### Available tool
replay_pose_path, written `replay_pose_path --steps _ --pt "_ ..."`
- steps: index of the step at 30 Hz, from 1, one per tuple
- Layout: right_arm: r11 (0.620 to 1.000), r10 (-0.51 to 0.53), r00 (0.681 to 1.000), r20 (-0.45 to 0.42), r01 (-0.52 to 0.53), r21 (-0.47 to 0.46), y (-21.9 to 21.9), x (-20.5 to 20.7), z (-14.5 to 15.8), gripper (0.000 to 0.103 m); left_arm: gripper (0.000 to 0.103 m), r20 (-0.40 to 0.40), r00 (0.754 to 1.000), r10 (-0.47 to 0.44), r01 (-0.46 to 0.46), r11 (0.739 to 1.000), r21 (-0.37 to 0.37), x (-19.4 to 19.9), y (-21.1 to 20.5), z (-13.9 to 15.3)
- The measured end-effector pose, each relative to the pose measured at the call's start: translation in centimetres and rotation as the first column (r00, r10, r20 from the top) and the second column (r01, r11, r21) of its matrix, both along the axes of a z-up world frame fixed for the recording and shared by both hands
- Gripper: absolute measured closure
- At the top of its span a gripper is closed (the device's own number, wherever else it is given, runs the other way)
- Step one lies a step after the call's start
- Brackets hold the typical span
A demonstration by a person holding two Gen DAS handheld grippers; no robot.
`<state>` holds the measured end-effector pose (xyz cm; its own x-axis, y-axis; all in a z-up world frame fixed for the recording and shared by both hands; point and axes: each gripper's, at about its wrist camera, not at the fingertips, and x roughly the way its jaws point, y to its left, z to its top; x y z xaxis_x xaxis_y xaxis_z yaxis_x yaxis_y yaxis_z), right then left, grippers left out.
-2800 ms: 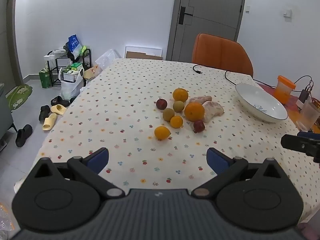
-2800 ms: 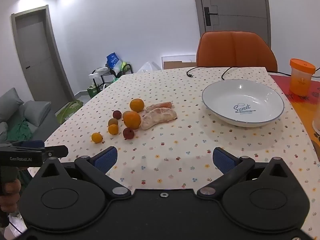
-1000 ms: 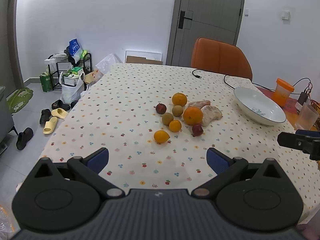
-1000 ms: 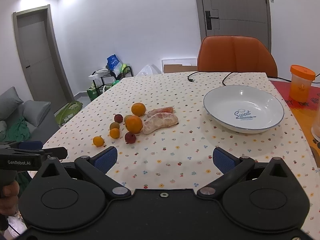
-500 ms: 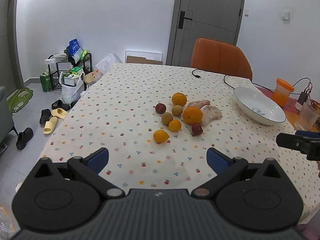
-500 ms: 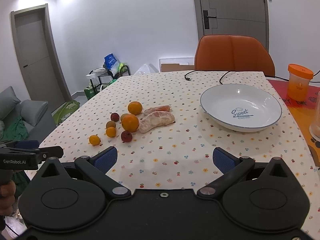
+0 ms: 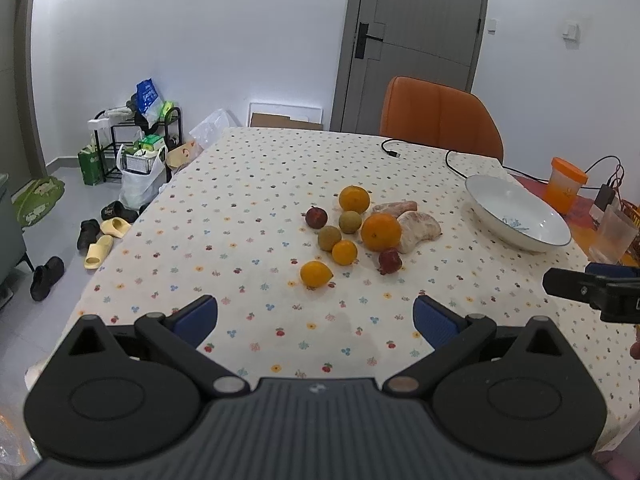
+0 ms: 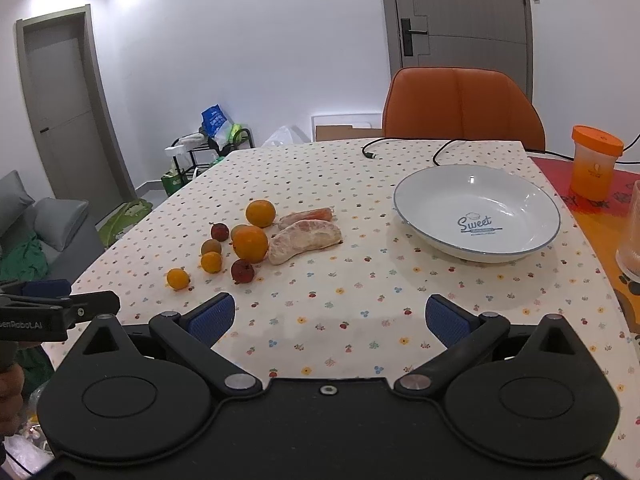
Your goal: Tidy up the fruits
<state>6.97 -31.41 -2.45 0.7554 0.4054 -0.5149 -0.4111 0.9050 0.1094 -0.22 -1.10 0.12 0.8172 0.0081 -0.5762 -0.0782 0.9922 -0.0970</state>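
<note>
Both tongs gape empty above the worktop's (image 8: 320,320) near edge. Fruit cluster (image 7: 352,232) lies ahead of left tongs (image 7: 316,314), nearer them; bowl (image 8: 476,216) ahead-right of right tongs (image 8: 330,318).

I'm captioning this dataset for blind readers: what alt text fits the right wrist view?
An open right gripper hovers over a flower-print tablecloth, facing an empty white bowl marked "Sweet". Left of the bowl lie oranges, small fruits and peeled pomelo segments; an orange chair stands behind.
</note>
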Motion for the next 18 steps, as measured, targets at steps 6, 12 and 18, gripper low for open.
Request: replay_pose_path --steps 6,12,18 --pt "1.000 0.026 1.000 0.002 -0.026 -0.005 0.7 0.7 -0.3 0.000 0.000 0.009 1.000 0.030 -0.030 1.000 -0.006 0.8 0.7 -0.3" --pt "0.999 0.037 0.999 0.000 -0.037 -0.033 1.6 1.7 -0.9 0.000 0.000 0.015 0.999 0.038 -0.038 0.999 -0.007 1.9 1.0 -1.0" --pt "0.997 0.065 0.998 0.009 -0.065 -0.039 2.3 2.7 -1.4 0.000 0.002 0.019 0.999 0.047 -0.047 0.999 -0.014 3.1 1.3 -1.7"
